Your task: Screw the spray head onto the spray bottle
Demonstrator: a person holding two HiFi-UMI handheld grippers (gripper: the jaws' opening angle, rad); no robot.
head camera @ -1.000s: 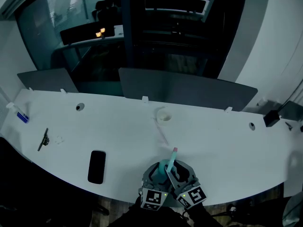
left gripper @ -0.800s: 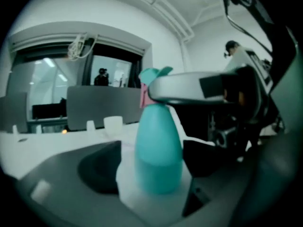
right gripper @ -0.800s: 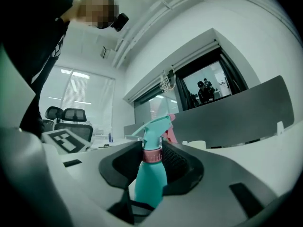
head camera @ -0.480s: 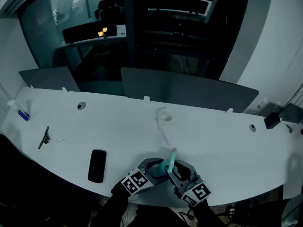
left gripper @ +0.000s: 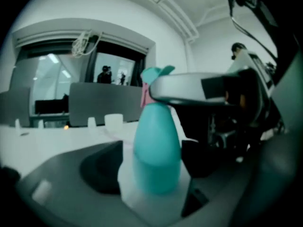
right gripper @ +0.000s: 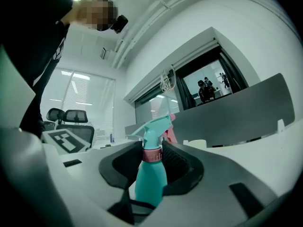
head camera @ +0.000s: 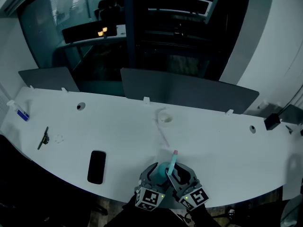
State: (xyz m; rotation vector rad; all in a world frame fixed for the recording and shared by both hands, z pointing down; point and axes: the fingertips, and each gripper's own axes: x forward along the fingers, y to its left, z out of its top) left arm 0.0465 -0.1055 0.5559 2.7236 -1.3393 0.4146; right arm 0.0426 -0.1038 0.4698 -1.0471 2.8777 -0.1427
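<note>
A teal spray bottle (head camera: pixel 166 168) with a pink-tipped spray head stands upright at the white table's near edge, between my two grippers. In the right gripper view my right gripper (right gripper: pixel 152 155) is shut on the pink collar (right gripper: pixel 152 154) of the spray head (right gripper: pixel 154 131), just above the teal body. In the left gripper view the bottle's body (left gripper: pixel 156 150) stands between the pads of my left gripper (left gripper: pixel 154 167). Those jaws have just been opening, and a gap shows on the bottle's left side. A right gripper finger (left gripper: pixel 189 86) crosses above.
A black phone (head camera: pixel 96 166) lies left of the grippers. A small white cup (head camera: pixel 164 117) sits mid-table, a dark clip (head camera: pixel 44 138) and a blue item (head camera: pixel 22 116) at far left. Grey partitions (head camera: pixel 184 91) line the table's back edge.
The left gripper's marker cube, swung out to the left half a second ago, is back beside the right one's. The bottle and the right gripper have stayed in place.
</note>
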